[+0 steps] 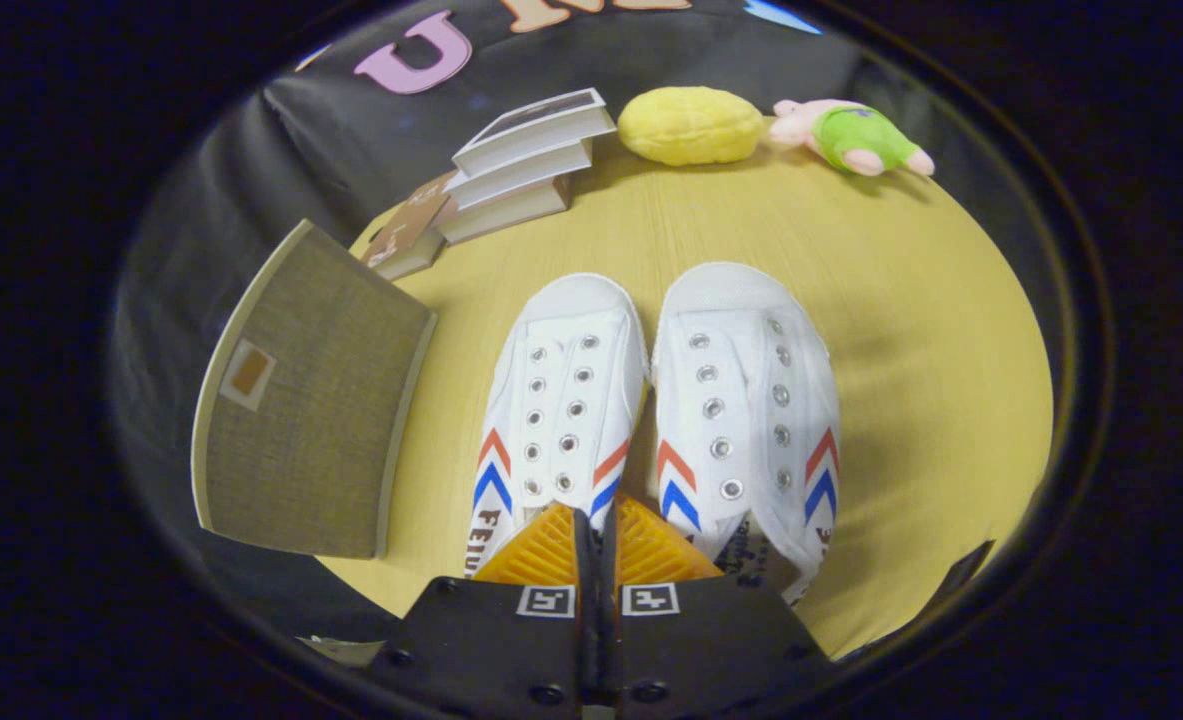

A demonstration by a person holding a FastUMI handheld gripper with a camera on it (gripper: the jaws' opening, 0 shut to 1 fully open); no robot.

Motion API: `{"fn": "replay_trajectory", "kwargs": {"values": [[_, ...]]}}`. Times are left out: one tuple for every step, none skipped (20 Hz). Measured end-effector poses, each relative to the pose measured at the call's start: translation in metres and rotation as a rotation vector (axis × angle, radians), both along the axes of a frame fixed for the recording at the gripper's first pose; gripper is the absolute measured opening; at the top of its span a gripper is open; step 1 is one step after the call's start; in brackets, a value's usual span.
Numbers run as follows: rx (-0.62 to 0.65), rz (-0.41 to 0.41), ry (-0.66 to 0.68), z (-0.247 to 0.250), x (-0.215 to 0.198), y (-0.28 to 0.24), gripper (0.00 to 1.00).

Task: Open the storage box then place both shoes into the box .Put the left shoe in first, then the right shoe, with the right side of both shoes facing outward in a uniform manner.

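Gripper view: gripper (pixel 596 545), jaws pressed together with nothing between them, poised over the heel ends of the pair; left shoe (pixel 561 410) and right shoe (pixel 746 410), white with red and blue chevrons, side by side on the bench (pixel 911 330), toes pointing away; storage box (pixel 306 400), lid closed, beside the left shoe; stacked books (pixel 521 165), yellow plush (pixel 689 125) and pink plush toy (pixel 851 135) beyond.

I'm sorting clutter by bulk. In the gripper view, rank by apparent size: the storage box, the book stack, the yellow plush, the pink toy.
1. Storage box, though it sits nearer the camera.
2. Book stack.
3. Yellow plush.
4. Pink toy, close to the plush in size.
The gripper has its jaws shut, by the shoes' heels.
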State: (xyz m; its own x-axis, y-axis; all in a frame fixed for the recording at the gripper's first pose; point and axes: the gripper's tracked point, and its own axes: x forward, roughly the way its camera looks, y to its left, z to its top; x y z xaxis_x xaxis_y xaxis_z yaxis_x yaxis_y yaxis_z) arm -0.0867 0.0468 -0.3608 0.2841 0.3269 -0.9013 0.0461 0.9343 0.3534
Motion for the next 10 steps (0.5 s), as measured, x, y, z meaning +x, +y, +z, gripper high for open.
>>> {"fn": "replay_trajectory", "kwargs": {"values": [[0.026,-0.026,-0.001,0.002,0.003,0.001,0.04],[0.063,-0.048,0.01,0.004,0.0,0.003,0.04],[0.104,-0.075,0.019,0.007,0.002,0.006,0.04],[0.136,-0.112,0.018,0.011,0.003,0.005,0.03],[0.165,-0.12,0.029,0.013,0.001,0.008,0.03],[0.185,-0.137,0.021,0.016,0.004,0.008,0.03],[0.198,-0.149,0.005,0.023,0.003,0.006,0.03],[0.216,-0.146,0.006,0.027,0.004,0.009,0.03],[0.231,-0.158,-0.005,0.033,0.008,0.01,0.03],[0.242,-0.167,-0.007,0.039,0.007,0.011,0.03]]}}
